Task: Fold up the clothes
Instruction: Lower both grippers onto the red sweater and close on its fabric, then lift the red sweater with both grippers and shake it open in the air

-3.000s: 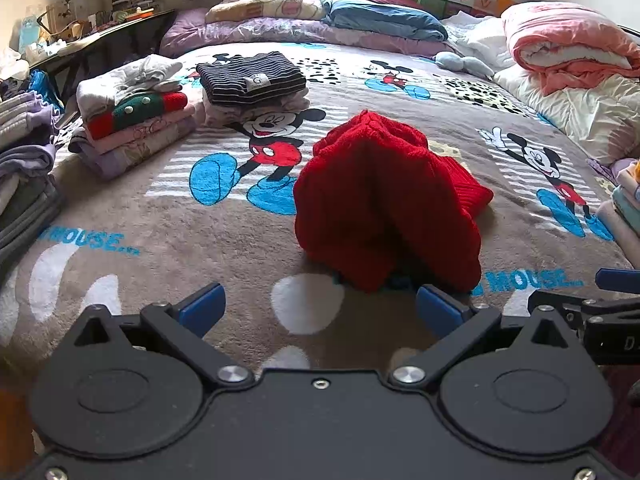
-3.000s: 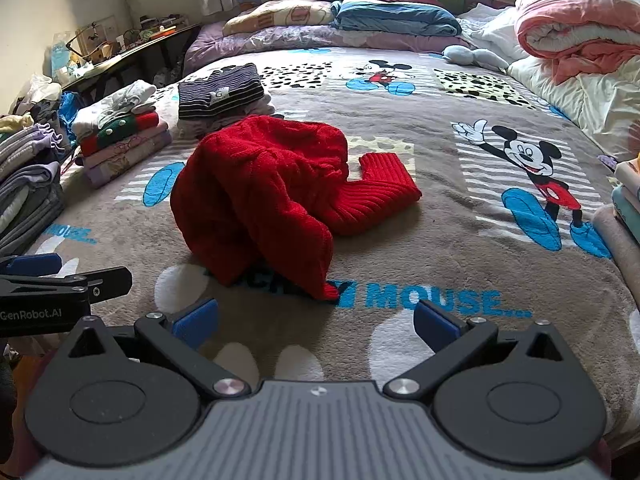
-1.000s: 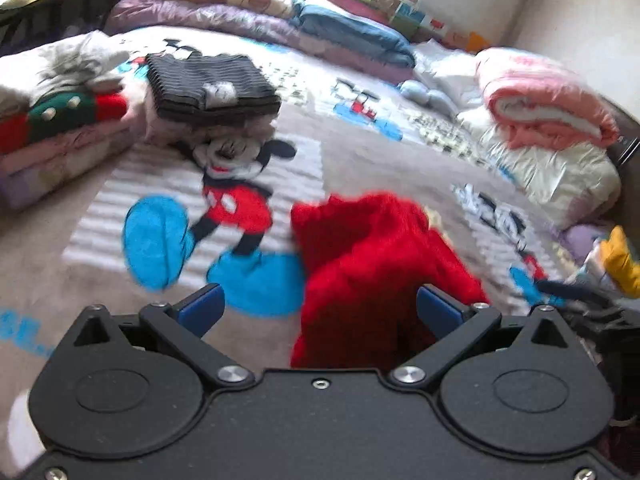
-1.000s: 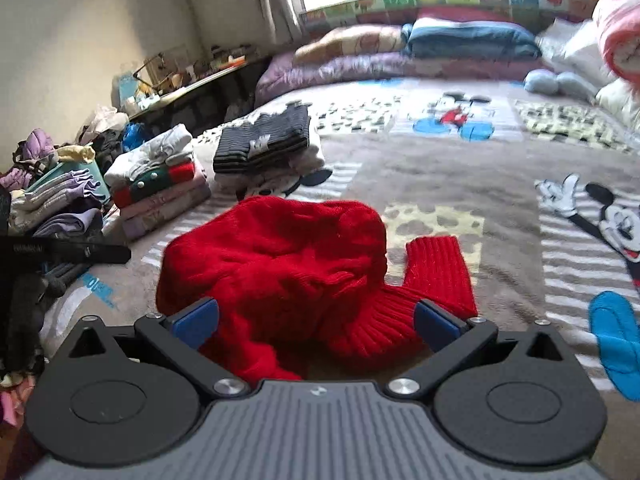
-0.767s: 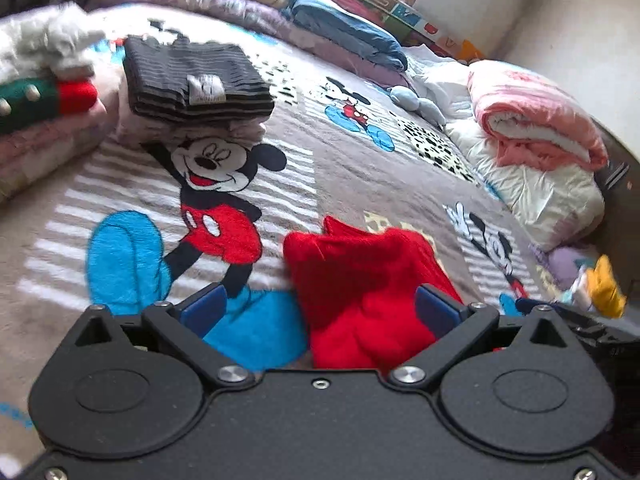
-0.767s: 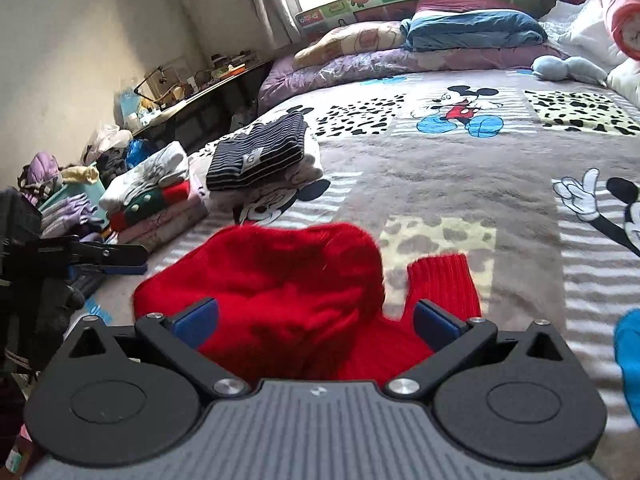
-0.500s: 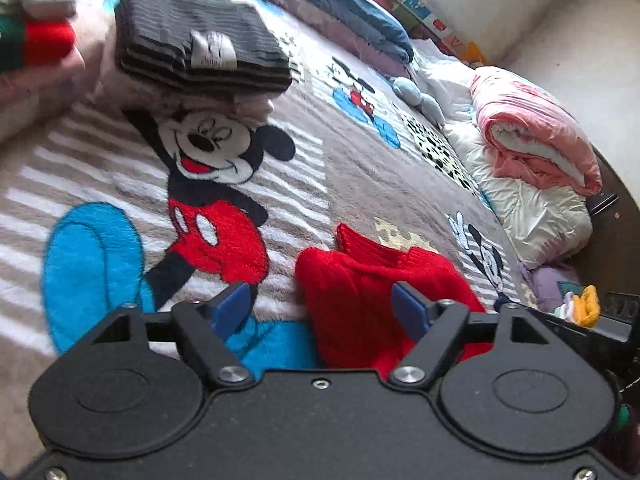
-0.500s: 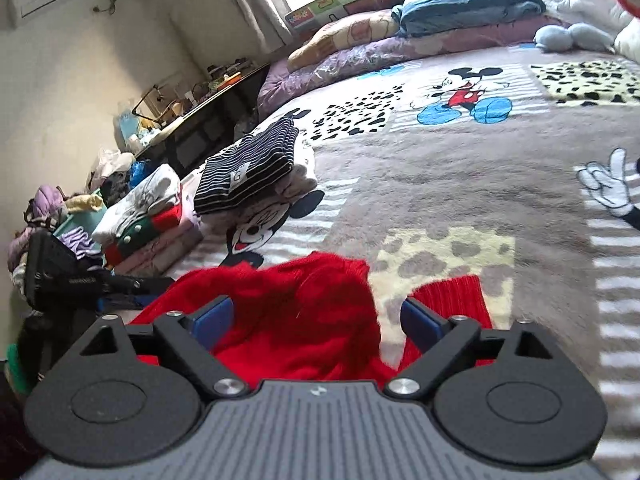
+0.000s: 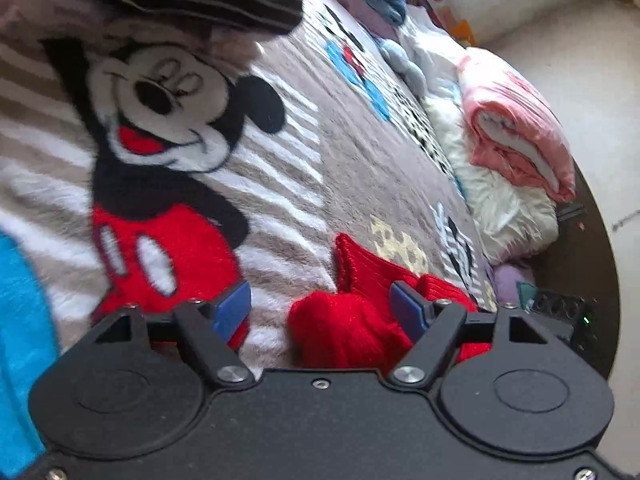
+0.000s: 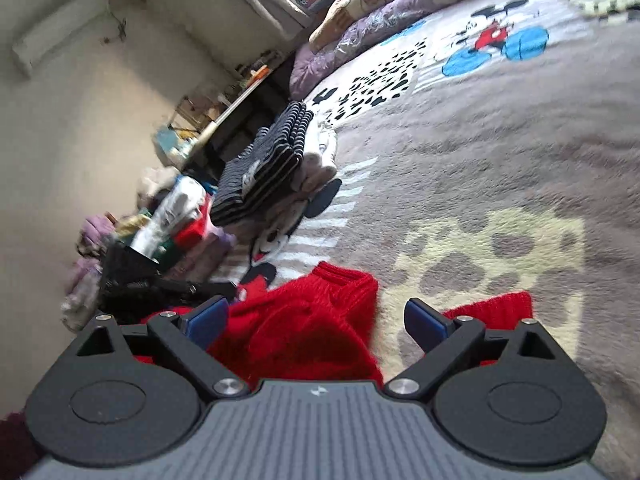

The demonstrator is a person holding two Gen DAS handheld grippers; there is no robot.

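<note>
A crumpled red knit sweater [image 9: 348, 328] lies on the grey Mickey Mouse blanket [image 9: 352, 160]. My left gripper [image 9: 320, 308] is low over the sweater's left part, open, and a bunched fold sits between its blue fingertips. In the right wrist view the sweater [image 10: 316, 320] bulges up between the pads of my right gripper [image 10: 316, 318], which is also open. A ribbed sleeve cuff [image 10: 496, 308] lies just right of the right finger. The left gripper's black body [image 10: 160, 286] shows at the sweater's far left edge.
A folded dark striped garment [image 10: 264, 172] tops a pale stack behind the sweater, with more folded piles [image 10: 180, 220] further left. A rolled pink quilt [image 9: 516, 132] and a white fluffy blanket [image 9: 508, 208] lie at the right. Pillows [image 10: 360, 4] line the headboard.
Both grippers have come forward and down onto the red sweater. Their jaws have narrowed somewhat, and knit fabric now sits between the fingers of each.
</note>
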